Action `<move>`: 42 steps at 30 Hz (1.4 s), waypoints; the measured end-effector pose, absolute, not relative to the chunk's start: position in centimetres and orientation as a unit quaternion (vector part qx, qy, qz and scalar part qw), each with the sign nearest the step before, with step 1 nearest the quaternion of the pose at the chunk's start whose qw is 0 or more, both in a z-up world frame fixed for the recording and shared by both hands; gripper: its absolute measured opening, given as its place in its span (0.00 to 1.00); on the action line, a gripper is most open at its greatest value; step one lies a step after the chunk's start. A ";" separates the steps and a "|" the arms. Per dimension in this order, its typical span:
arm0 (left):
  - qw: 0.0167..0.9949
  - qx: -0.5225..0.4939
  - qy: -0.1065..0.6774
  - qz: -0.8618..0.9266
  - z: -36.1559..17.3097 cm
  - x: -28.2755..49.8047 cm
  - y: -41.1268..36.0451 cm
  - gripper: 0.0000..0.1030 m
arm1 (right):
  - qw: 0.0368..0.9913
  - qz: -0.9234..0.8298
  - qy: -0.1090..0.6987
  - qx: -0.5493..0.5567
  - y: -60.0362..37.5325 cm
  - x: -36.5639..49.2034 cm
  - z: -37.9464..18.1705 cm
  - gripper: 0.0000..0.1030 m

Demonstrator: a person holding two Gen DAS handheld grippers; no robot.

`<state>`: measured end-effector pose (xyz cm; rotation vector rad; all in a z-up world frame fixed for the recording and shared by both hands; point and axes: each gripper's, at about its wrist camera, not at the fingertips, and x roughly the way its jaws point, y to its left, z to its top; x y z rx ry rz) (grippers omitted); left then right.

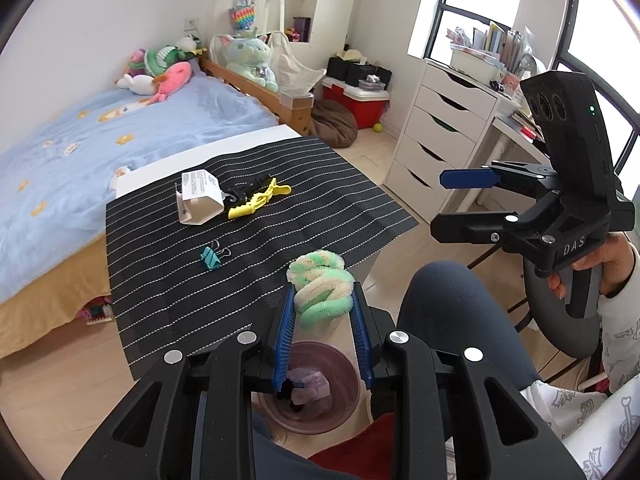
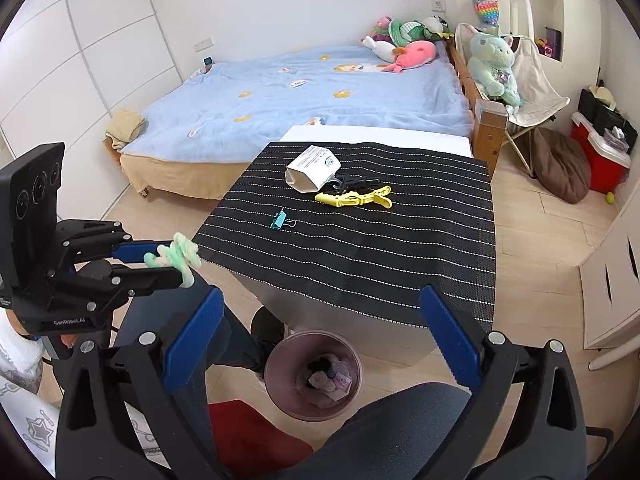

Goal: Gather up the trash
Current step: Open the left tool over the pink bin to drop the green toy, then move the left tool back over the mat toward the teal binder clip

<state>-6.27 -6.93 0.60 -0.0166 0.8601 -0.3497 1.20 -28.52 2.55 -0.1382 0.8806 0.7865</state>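
above the pink bin [image 1: 316,384], left gripper [image 1: 323,300] tilted down, clamping fuzzy green twist [image 1: 320,286]

Readable markings. The letters "DAS" stand in white on the black body of the right gripper [image 1: 460,200], seen from the left wrist view. "GenRoboAI" (last letters uncertain) stands in small white print on the base of the left gripper [image 2: 176,258]. The white paper packet [image 2: 312,172] on the striped mat [image 2: 360,248] bears print too small to read.
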 end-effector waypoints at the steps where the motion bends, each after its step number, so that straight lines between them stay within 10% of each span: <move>1: 0.893 -0.007 0.416 -0.170 0.6 -6.3 -7.0 0.26 | 0.829 0.370 0.415 -0.064 -28.6 1.2 2.6 0.94; 9: 0.883 0.006 0.428 -0.191 -0.1 -6.4 -8.0 0.35 | 0.828 0.371 0.417 -0.055 -29.1 1.4 2.5 0.94; 14: 0.885 -0.007 0.425 -0.188 -0.6 -6.3 -7.7 0.84 | 0.828 0.369 0.418 -0.052 -29.2 1.4 2.4 0.94; 17: 0.889 -0.011 0.422 -0.179 -0.6 -6.2 -7.5 0.89 | 0.829 0.368 0.418 -0.052 -29.2 1.4 2.4 0.94; 42: 0.897 -0.061 0.426 -0.104 -1.6 -2.1 -3.6 0.93 | 0.827 0.370 0.418 -0.065 -27.8 3.2 2.2 0.97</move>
